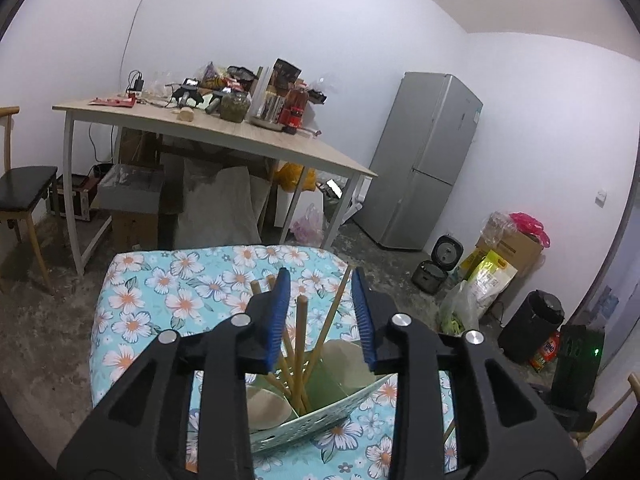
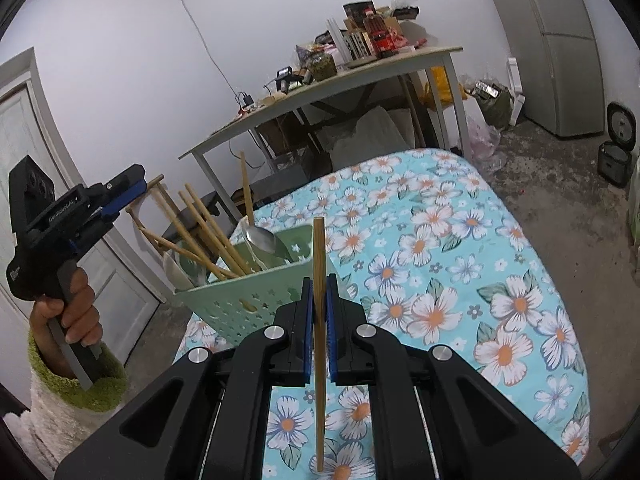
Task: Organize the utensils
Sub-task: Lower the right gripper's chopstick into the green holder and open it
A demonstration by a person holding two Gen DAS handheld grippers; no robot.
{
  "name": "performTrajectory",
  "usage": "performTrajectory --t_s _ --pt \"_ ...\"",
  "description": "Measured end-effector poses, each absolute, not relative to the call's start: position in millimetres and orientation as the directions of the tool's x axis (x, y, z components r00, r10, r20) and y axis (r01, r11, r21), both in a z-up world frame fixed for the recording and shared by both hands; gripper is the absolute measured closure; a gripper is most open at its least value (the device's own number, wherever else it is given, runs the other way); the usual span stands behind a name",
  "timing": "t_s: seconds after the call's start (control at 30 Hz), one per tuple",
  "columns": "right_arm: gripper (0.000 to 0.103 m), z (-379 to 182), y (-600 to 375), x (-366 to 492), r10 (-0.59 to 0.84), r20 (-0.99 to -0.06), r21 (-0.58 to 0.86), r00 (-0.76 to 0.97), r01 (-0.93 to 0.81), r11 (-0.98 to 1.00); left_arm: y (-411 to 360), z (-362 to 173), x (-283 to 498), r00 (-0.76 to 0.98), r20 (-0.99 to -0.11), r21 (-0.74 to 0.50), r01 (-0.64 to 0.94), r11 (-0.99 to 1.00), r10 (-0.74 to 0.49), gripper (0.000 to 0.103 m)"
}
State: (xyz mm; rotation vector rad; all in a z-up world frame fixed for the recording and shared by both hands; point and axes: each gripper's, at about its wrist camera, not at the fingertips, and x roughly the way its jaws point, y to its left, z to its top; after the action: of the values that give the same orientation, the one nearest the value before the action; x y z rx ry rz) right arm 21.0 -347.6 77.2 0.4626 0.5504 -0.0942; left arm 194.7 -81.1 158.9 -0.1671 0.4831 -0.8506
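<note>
- A single slim bamboo chopstick (image 2: pixel 319 320) stands nearly upright between the blue pads of the right claw (image 2: pixel 319 284), which is clamped shut on it; its top end rises above the fingertips and its lower end hangs down past the claw's black body, over the floral cloth.
- Just beyond and left of that claw sits a pale green perforated plastic utensil basket (image 2: pixel 240 312), near the edge of the surface (image 2: pixel 440 260) covered in a turquoise flower-print cloth.
- Inside the basket lean several more wooden chopsticks (image 2: pixel 208 232), fanned out to the upper left, along with a metal spoon (image 2: pixel 262 238) (bowl end up) and a pale ceramic spoon (image 2: pixel 176 270).
- The left claw (image 1: pixel 322 304) hangs above the basket (image 1: pixel 316 416) with its blue pads apart; chopstick tips (image 1: pixel 302 332) stand up in the gap, but the pads are not pressing on any of them.
- In the right wrist view the left claw (image 2: pixel 136 186) is seen from the side, held by a person's hand (image 2: pixel 68 312) in a fuzzy green and white sleeve (image 2: pixel 68 396).
- Farther back stand a cluttered wooden table with white legs (image 1: pixel 224 128) and a tall grey refrigerator (image 1: pixel 424 160) (against the white wall).
</note>
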Motion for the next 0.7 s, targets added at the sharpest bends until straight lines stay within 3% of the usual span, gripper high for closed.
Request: performTrajectory --t_s 0.37,0.7 --pt "0.097 163 -331 18 0.003 -0.358 0.294 0.934 0.110 0.949 -42 159 158 0.622 -0.265 -0.300 0.674 0.676 -0.737 0.048" --pt "0.097 249 -303 42 0.055 -0.167 0.172 0.984 -0.026 0.985 -5 109 124 0.614 -0.335 -0.266 0.666 0.697 -0.715 0.040"
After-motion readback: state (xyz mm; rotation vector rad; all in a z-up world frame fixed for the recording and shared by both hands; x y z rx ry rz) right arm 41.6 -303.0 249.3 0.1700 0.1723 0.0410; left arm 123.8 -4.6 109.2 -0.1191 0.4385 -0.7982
